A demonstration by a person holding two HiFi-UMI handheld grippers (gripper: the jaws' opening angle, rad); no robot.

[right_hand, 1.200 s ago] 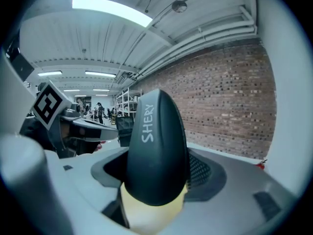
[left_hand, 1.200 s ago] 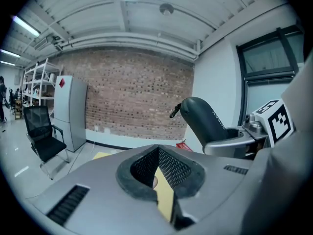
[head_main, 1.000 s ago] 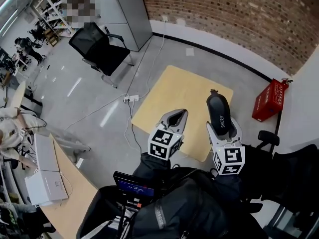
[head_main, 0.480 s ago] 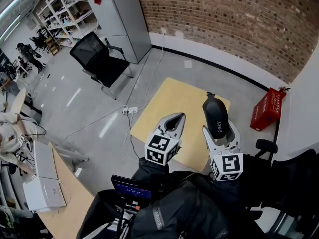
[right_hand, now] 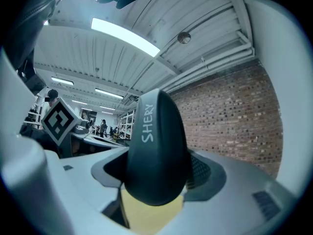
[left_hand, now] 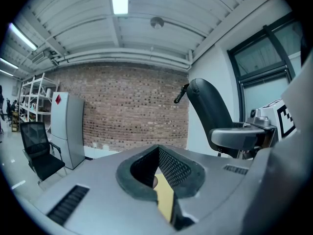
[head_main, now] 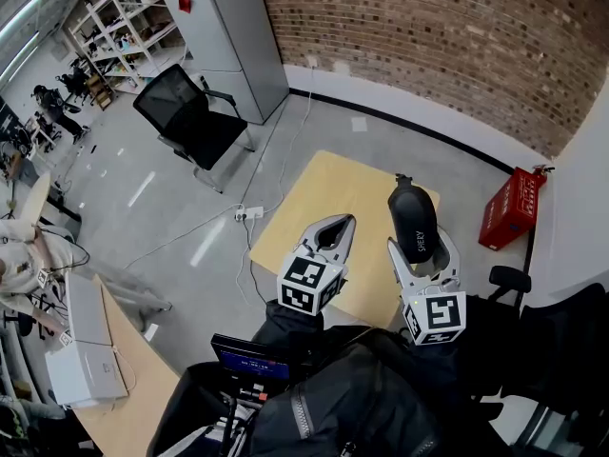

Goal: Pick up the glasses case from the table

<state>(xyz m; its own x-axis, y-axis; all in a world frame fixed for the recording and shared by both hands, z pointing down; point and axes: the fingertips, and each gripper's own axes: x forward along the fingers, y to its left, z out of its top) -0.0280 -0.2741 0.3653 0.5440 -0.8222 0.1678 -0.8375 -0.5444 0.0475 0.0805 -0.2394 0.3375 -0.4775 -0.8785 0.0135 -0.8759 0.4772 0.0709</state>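
The light wooden table (head_main: 333,193) stands on the grey floor (head_main: 171,198). On the floor, a white power strip (head_main: 249,213) lies just beside the table's left corner, a red crate (head_main: 511,209) sits off its right edge, and a black office chair (head_main: 186,112) stands well apart.
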